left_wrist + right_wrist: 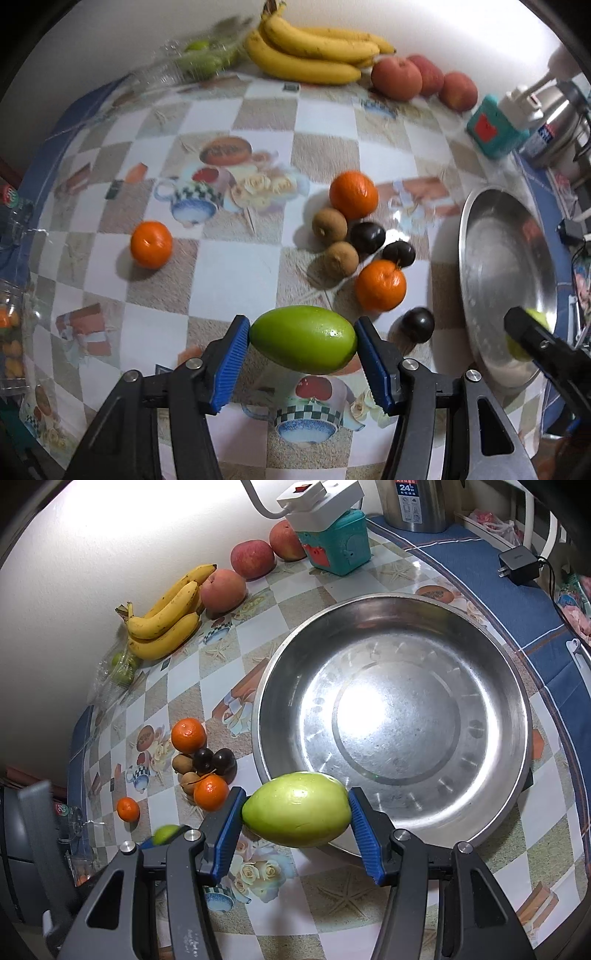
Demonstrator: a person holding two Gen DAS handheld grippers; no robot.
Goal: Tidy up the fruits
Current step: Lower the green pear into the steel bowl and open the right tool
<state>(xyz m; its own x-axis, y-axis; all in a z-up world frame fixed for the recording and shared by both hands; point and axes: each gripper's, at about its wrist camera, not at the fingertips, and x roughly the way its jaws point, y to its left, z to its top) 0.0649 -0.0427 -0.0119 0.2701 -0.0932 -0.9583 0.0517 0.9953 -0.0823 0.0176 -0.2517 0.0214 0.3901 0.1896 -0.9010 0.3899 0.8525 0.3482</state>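
Observation:
My left gripper is shut on a green mango and holds it above the checked tablecloth. My right gripper is shut on a second green mango at the near rim of the steel basin. The basin also shows at the right of the left wrist view, with the right gripper's tip in front of it. Oranges, brown kiwis and dark plums lie in a cluster beyond the left gripper. One orange lies apart to the left.
Bananas and red apples lie along the back wall. A clear bag of green fruit sits at the back left. A teal box, a white power strip, a steel kettle and a black charger stand behind the basin.

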